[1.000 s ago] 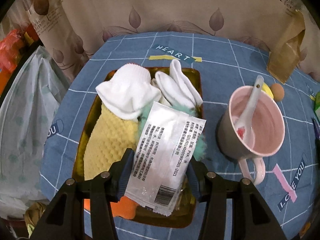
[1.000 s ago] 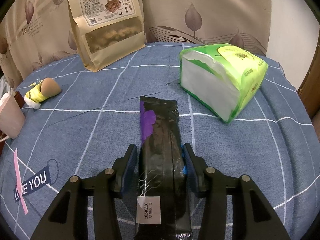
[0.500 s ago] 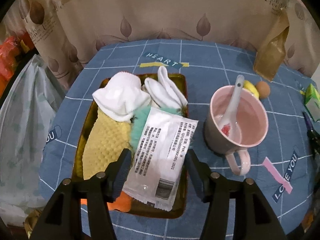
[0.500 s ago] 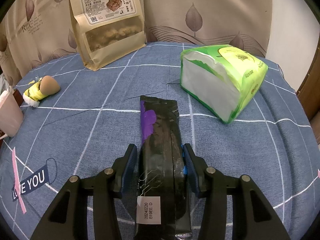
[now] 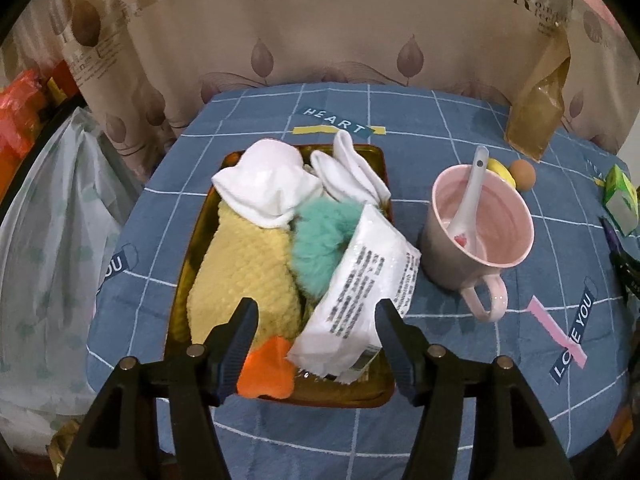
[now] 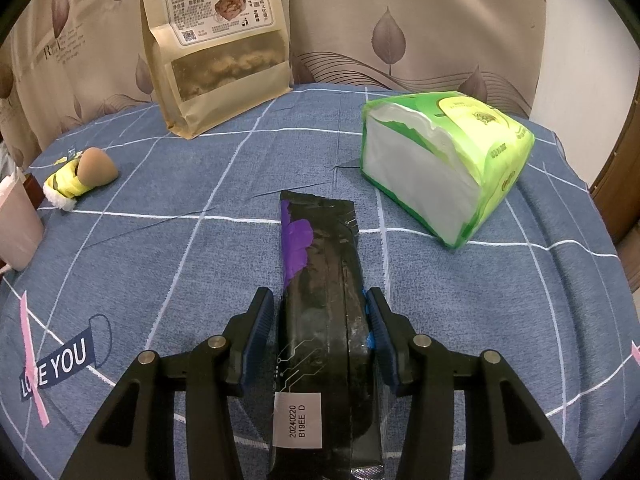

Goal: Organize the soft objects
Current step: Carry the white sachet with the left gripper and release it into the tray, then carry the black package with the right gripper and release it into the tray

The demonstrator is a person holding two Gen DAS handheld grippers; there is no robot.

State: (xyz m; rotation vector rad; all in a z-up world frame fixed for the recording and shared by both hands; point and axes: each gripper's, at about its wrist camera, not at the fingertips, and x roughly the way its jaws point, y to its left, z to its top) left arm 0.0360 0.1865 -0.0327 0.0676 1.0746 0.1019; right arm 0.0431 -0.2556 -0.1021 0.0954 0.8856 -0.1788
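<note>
Left gripper [image 5: 316, 322]: jaws just opened wide, white packet [image 5: 360, 288] released into tray [image 5: 182, 284], mug's [image 5: 478, 228] 9 o'clock. Right gripper [image 6: 320, 324]: clamps black packet [image 6: 324, 284]; probably trays next.

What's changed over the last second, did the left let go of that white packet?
Yes. The left gripper has just been opening; the white packet now rests loose in the tray on the soft items, and the gripper has backed off. The right gripper and black packet are unchanged.
</note>
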